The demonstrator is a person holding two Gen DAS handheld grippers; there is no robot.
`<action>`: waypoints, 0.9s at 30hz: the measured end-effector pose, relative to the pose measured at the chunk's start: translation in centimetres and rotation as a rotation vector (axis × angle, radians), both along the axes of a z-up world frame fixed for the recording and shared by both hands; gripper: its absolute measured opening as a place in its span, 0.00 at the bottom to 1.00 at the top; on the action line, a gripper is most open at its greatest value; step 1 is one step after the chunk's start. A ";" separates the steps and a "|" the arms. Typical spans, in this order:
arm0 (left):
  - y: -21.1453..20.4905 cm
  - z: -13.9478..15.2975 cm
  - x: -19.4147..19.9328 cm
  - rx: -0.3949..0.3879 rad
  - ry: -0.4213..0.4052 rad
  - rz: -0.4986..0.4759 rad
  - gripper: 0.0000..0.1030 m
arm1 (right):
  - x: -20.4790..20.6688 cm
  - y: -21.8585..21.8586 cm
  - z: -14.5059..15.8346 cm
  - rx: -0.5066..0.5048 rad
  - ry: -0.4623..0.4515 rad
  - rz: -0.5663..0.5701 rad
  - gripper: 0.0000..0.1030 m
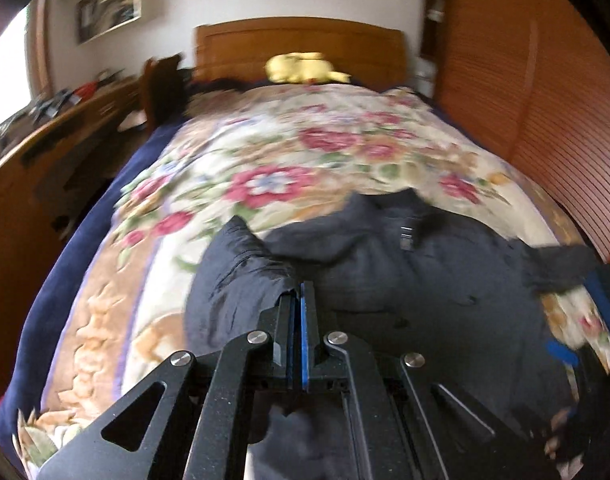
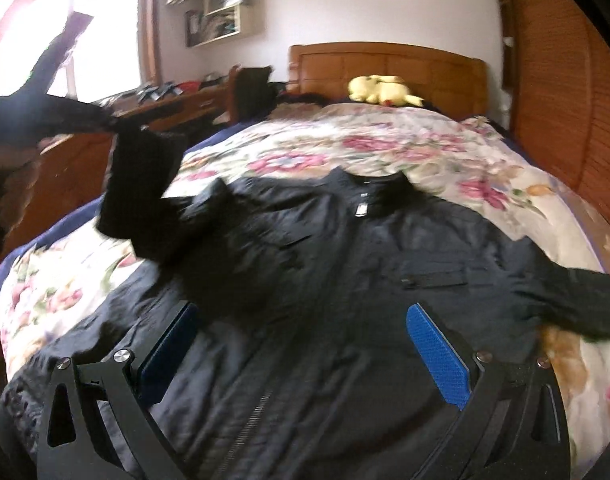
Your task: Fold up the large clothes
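The left tongs (image 1: 297,292) are clenched on the cuff of the jacket's (image 2: 345,264) left sleeve (image 2: 145,184), which rises off the bed (image 2: 485,168) while the body of the jacket lies flat ahead of and to the right of those tips, collar (image 2: 365,180) pointing away toward the headboard (image 2: 385,68). The right tongs (image 2: 305,340) hang released, blue pads (image 2: 437,356) spread wide over the zipper (image 2: 261,404) at the hem, gripping nothing. The jacket's long axis runs straight away from both tongs; it is dark, thin, crinkled woven cloth with flapped chest pockets, limp enough, I judge, to drape across the chest as the left hand carries the sleeve rightward.
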State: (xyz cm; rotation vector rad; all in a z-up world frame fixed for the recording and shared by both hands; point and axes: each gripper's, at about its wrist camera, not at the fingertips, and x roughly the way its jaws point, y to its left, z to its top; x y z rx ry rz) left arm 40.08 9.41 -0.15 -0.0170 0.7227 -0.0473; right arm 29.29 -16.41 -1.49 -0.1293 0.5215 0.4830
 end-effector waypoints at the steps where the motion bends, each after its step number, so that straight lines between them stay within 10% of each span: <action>1: -1.0 0.2 -0.4 0.003 -0.002 -0.016 0.02 | 0.1 -0.4 0.0 0.010 0.007 -0.007 1.00; 11: -5.8 -3.5 -6.0 -0.005 0.052 -0.099 0.03 | 1.0 -0.3 -0.9 0.023 0.053 -0.010 1.00; 27: -1.3 -7.8 -15.6 -0.091 0.019 -0.064 0.51 | 2.0 1.8 -1.9 -0.012 0.083 0.075 1.00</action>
